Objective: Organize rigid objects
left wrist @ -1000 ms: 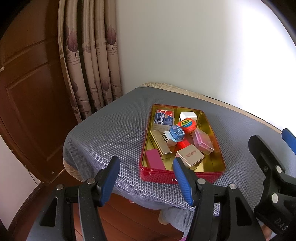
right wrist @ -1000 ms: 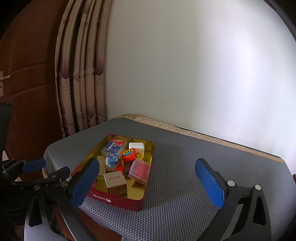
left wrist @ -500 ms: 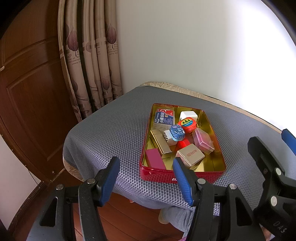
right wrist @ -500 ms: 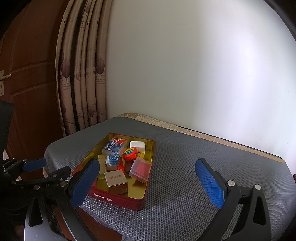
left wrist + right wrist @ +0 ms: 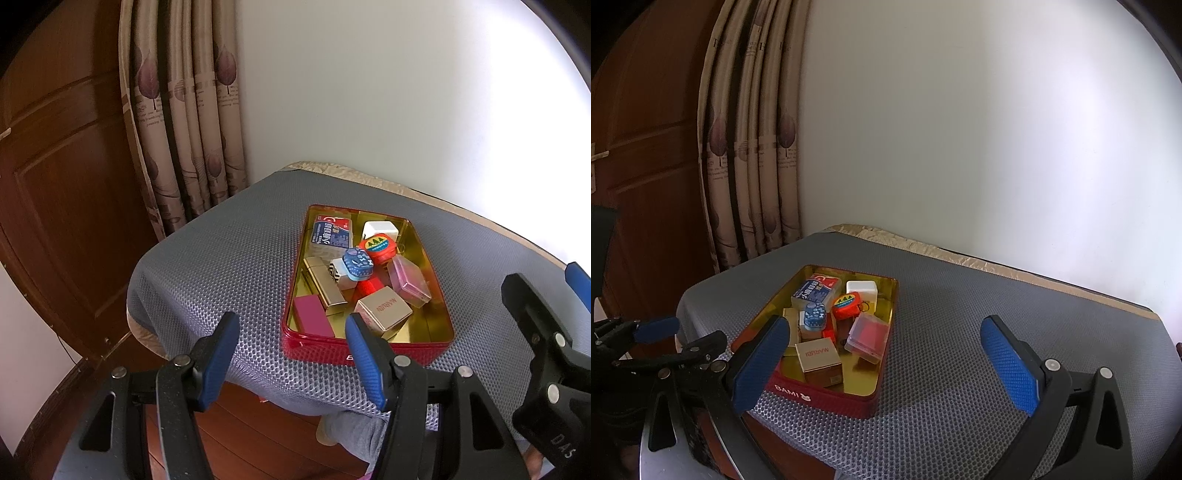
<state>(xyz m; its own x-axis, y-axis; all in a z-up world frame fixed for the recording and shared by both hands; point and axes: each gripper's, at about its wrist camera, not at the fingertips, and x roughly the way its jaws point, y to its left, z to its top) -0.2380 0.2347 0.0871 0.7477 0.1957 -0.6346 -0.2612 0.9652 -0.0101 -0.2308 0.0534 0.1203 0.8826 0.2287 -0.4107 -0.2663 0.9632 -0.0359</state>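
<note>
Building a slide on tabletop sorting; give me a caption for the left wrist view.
Open left gripper hovers before a red tin of jumbled small boxes on a grey mesh-covered table.

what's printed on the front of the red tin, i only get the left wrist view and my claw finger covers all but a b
Observer: In the right wrist view, the front wall of the red tin reads BAMI in white, with a small bunny mark after it.
Operator: ok and is the right claw holding anything, i just see one finger of it
Observer: No. The right claw is wide open with nothing between its pads.
Operator: any space on the mat right of the tin
Observer: Yes. The grey mat on that side is bare all the way to its far edge.
</note>
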